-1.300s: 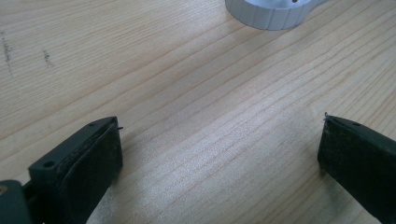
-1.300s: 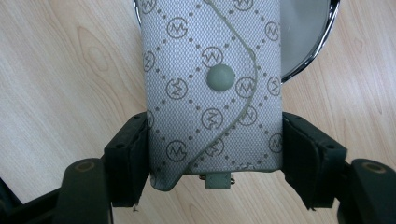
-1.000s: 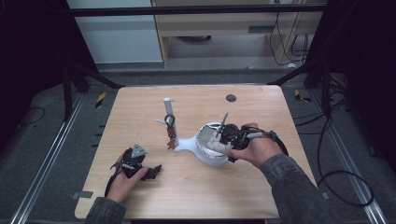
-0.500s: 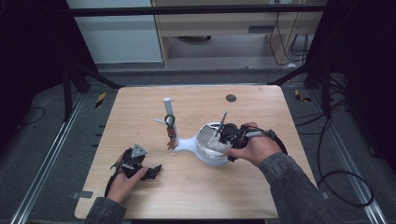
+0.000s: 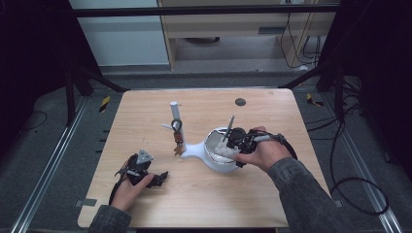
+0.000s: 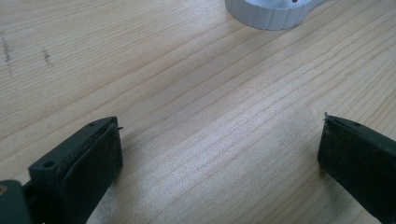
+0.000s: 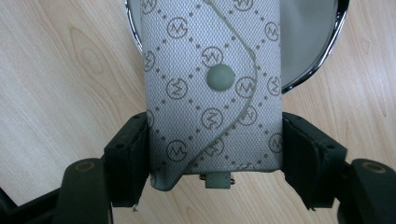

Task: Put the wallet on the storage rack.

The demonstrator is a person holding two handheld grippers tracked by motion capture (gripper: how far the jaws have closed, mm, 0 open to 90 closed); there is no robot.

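My right gripper (image 7: 214, 144) is shut on a grey monogram-patterned pouch (image 7: 210, 70) with a snap button, one jaw pressing on each side of it. The pouch's far end reaches over a white bowl with a chrome rim (image 7: 327, 56). In the high view the right gripper (image 5: 232, 144) holds the pouch (image 5: 223, 151) at the bowl (image 5: 218, 166), right of the table's centre. My left gripper (image 5: 158, 178) rests at the table's front left. Its jaws (image 6: 219, 144) stand wide open over bare wood, with nothing between them.
A white post (image 5: 174, 112) stands left of the bowl, with a bunch of keys (image 5: 178, 141) hanging beside it. A white ribbed round base (image 6: 271, 14) lies ahead of the left gripper. A small dark disc (image 5: 240, 102) sits near the table's far edge.
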